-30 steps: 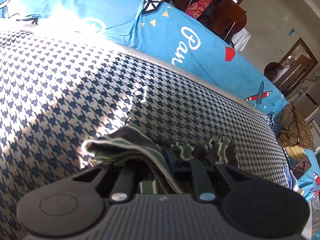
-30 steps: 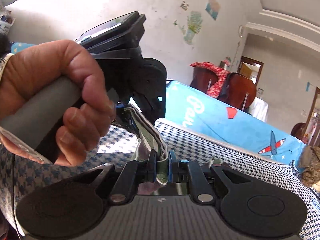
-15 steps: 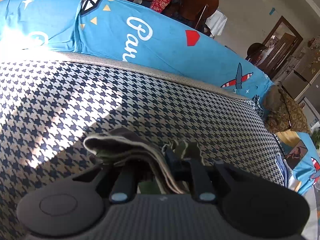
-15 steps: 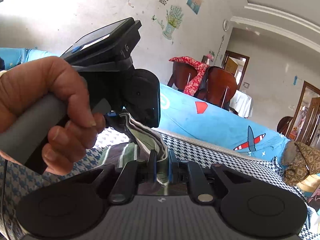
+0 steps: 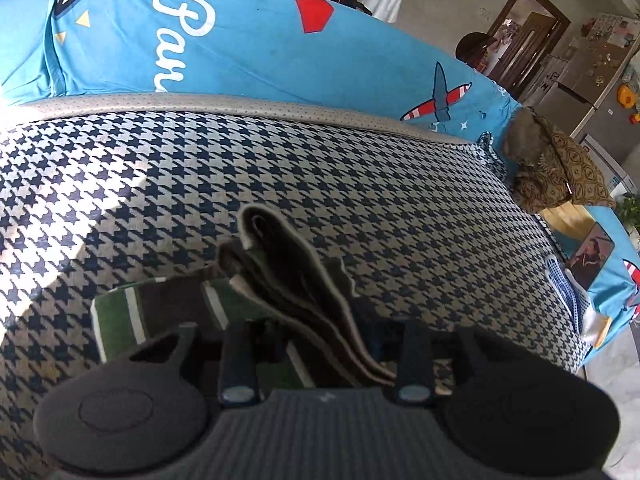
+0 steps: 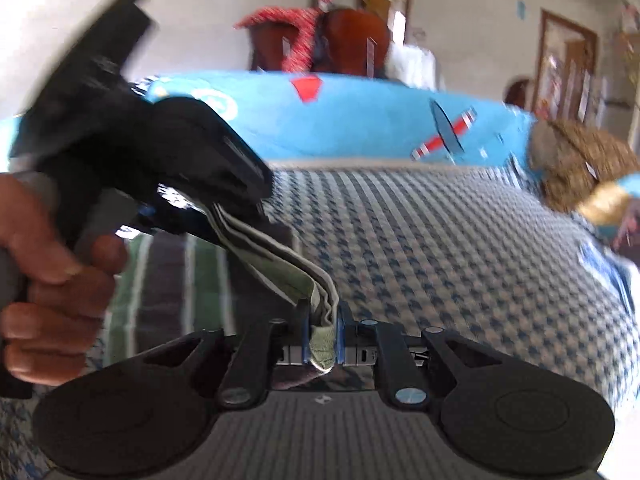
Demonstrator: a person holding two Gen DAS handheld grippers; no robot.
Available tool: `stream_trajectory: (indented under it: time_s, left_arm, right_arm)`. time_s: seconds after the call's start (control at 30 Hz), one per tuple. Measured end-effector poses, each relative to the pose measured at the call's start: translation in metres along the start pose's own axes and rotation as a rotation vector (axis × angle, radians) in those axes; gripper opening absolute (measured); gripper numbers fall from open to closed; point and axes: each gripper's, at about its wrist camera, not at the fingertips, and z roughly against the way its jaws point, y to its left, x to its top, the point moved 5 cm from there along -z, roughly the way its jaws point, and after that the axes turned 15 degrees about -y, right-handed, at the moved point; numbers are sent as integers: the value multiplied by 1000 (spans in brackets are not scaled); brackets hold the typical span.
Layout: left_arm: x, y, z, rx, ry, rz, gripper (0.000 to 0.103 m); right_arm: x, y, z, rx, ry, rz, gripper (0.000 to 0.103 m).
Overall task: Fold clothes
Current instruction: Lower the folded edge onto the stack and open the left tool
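Observation:
A green, dark and white striped garment (image 5: pixel 168 312) lies partly folded on the houndstooth bed cover (image 5: pixel 360 184). Its stacked edge layers (image 5: pixel 288 264) rise off the bed and run into my left gripper (image 5: pixel 320 332), which is shut on them; the cloth hides the fingertips. In the right wrist view, my right gripper (image 6: pixel 322 336) is shut on the same folded edge (image 6: pixel 280 256). The left gripper (image 6: pixel 216 216), held by a hand (image 6: pixel 48 280), sits close at the upper left, and the strip of cloth spans between the two. This view is motion-blurred.
A blue printed sheet (image 5: pixel 280 48) drapes along the far side of the bed. A brown patterned cloth bundle (image 5: pixel 556 168) sits at the far right corner. Wooden chairs with a red cloth (image 6: pixel 320 36) and doorways stand behind the bed.
Both grippers have swung right and come down toward the bed with the garment edge. The striped body now lies flat on the cover, and the held layers stretch out between the grippers.

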Motion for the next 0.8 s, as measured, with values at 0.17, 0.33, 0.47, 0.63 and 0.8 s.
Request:
stream_trajectory:
  time_s: [0.17, 0.33, 0.47, 0.63, 0.8]
  left_arm:
    - [13, -9, 17, -38, -62, -33, 71]
    - [25, 4, 40, -12, -100, -14, 75]
    - [25, 21, 58, 32, -97, -14, 77]
    - [7, 44, 71, 99, -45, -37, 81]
    - [-19, 66, 74, 160, 25, -25, 81]
  right_arm:
    - [-10, -39, -13, -120, 115, -192, 13]
    - [-12, -69, -5, -201, 131, -313, 14]
    - [-4, -68, 8, -155, 71, -317, 14]
    - [12, -58, 4, -18, 0, -262, 14]
    - [18, -31, 3, 122, -24, -209, 14]
